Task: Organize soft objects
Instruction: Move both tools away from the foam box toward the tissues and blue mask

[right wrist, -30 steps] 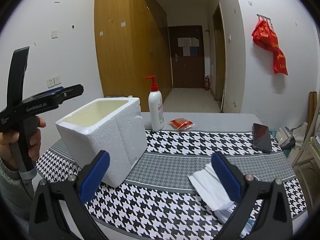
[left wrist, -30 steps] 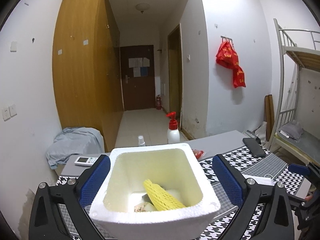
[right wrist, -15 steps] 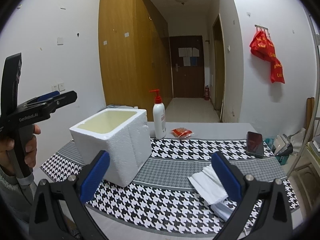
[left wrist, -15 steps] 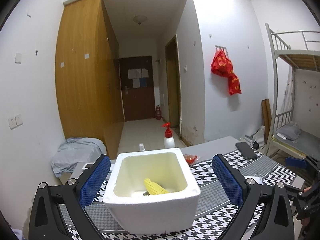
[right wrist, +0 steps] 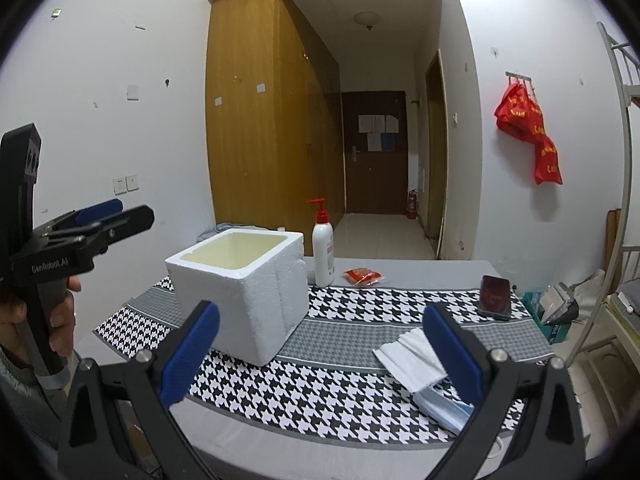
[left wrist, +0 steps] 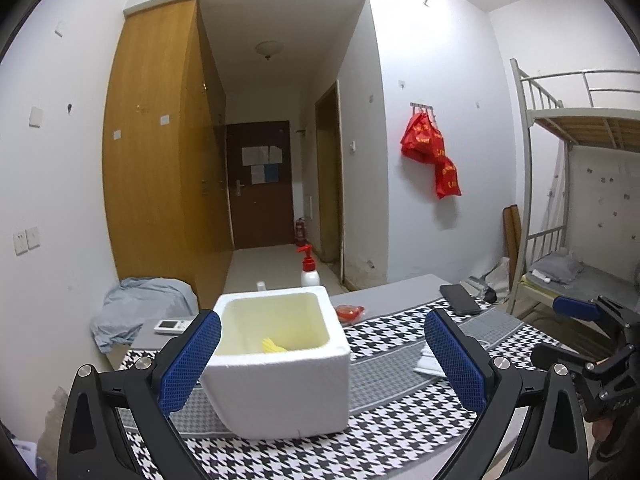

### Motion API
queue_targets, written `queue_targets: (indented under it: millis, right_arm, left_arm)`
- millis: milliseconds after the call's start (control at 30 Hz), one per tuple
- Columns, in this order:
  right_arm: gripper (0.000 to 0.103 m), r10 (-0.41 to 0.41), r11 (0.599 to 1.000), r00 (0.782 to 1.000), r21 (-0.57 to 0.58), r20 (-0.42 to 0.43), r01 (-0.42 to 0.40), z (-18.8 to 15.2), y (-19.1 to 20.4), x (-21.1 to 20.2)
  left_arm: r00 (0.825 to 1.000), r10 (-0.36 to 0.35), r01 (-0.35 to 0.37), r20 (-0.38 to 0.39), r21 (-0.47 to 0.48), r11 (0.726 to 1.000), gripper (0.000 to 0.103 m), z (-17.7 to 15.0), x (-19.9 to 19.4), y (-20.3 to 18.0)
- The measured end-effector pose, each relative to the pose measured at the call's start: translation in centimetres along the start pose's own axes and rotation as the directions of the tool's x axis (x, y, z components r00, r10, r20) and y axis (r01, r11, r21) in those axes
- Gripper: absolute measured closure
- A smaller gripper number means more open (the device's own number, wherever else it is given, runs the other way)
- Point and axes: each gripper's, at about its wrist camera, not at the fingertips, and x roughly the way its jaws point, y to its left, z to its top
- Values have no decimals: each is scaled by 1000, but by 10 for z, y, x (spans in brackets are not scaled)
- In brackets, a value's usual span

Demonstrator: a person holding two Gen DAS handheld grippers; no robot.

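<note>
A white foam box (left wrist: 280,364) stands on the houndstooth cloth (left wrist: 280,456); it also shows in the right wrist view (right wrist: 248,292). A yellow foam net (left wrist: 274,346) lies inside it. My left gripper (left wrist: 320,356) is open and empty, held back from the box; from the side it shows in the right wrist view (right wrist: 100,220). My right gripper (right wrist: 320,356) is open and empty above the table's near edge. Folded white cloths and blue face masks (right wrist: 424,368) lie by its right finger.
A pump bottle (right wrist: 323,248), a red packet (right wrist: 362,276) and a black phone (right wrist: 495,291) sit on the far part of the table. A remote (left wrist: 172,325) lies at the left. A bunk bed (left wrist: 580,208) stands to the right.
Both grippers have pulled back and up from the table; the foam box looks smaller and farther in both views. Both stay open and empty.
</note>
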Motion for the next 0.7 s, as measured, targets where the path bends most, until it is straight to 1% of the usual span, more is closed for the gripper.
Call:
queue_targets:
  millis: [233,367,467,633,700]
  right_arm:
    - [0,-8,1000,1000,-2,17,8,-10,1,-12]
    - [0,-9,1000,999,-3,36,10,-15,-1,-19]
    - [0,-9,1000,999,8,44,8,-19,-4,-21]
    - [0,-15,1000,999,19,49,14,-30,-5,-18]
    - [0,-14,1000,999,20,48,13,-35,-5,-16]
  left_arm:
    - [1000,-12,12,2,-2,1000,1,-13,-8,-11]
    - [1000,-18,18,23,-7,1000,1,-24,-16,-15]
    - [999,-20,21,35,-10,1000,1,-34,-20,-17]
    - [999,-34,35,22,-19,999,1,-51,-18,-20]
    - [999,-32,33,31,-28,999,1,-59,-16,-20]
